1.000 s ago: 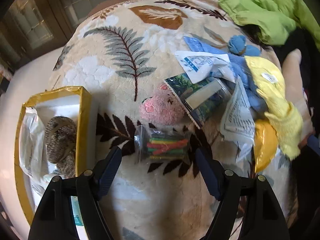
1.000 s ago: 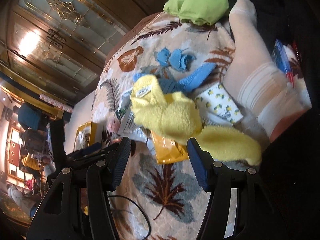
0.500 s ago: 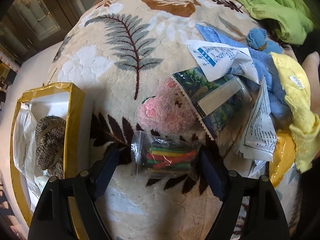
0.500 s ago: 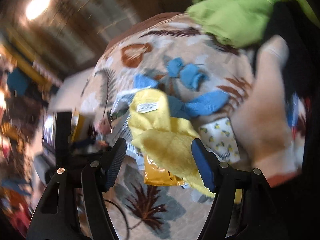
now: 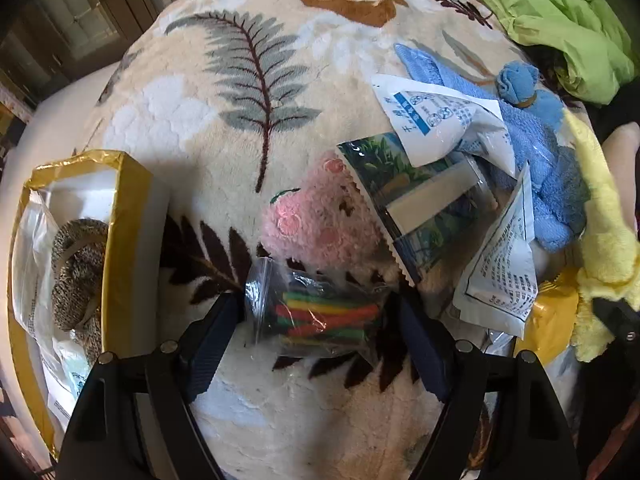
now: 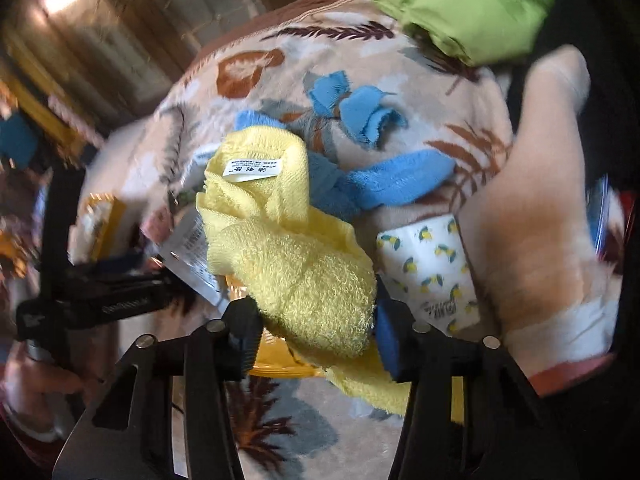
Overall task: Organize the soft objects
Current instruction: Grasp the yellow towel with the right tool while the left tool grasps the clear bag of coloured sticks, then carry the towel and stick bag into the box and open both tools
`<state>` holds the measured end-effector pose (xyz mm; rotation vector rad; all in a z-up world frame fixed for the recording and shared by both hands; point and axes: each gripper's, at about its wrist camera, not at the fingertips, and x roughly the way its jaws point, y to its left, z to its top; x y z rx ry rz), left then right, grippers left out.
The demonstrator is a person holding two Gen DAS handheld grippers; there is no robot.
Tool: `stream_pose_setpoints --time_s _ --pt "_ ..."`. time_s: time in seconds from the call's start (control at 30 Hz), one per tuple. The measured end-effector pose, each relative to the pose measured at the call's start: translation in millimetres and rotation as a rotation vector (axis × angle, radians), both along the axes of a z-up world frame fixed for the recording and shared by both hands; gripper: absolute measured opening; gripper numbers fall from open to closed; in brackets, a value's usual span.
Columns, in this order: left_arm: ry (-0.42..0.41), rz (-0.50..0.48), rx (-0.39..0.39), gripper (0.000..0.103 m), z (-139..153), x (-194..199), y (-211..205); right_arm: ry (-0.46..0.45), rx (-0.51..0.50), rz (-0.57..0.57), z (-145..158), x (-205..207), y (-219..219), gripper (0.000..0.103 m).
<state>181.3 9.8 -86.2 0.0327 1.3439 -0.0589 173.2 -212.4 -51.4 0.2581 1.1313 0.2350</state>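
right gripper (image 6: 316, 340) closing on the yellow towel (image 6: 296, 264), grab deep; left gripper (image 5: 316, 336) spread around the zip bag (image 5: 320, 312).

The right gripper (image 6: 316, 330) is closing its jaws on a yellow towel (image 6: 292, 252), whose fluffy fold fills the gap and touches both pads. The towel lies on a leaf-patterned blanket (image 6: 276, 28), over a blue cloth (image 6: 384, 184) and just beside a white packet printed with lemons (image 6: 432, 268) and a person's socked foot (image 6: 532, 216). A green garment (image 6: 468, 4) is bunched at the blanket's far edge, and the left gripper (image 6: 120, 288) shows blurred at the left.
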Motion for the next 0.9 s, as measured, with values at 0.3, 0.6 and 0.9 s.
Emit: stream_pose_setpoints --time_s 0.3,0.6,0.9 --pt "0.005 -0.051 -0.053 0.042 7 -10 -9 -0.068 0.166 -0.047 32 -35 -7 0.047" --pt "-0.008 -0.043 -0.114 0.04 20 -27 1 -0.095 0.253 -0.043 51 -56 1 0.047" --pt "-0.078 -0.064 -0.146 0.04 63 -56 22 -0.083 0.307 -0.011 58 -60 26 0.047"
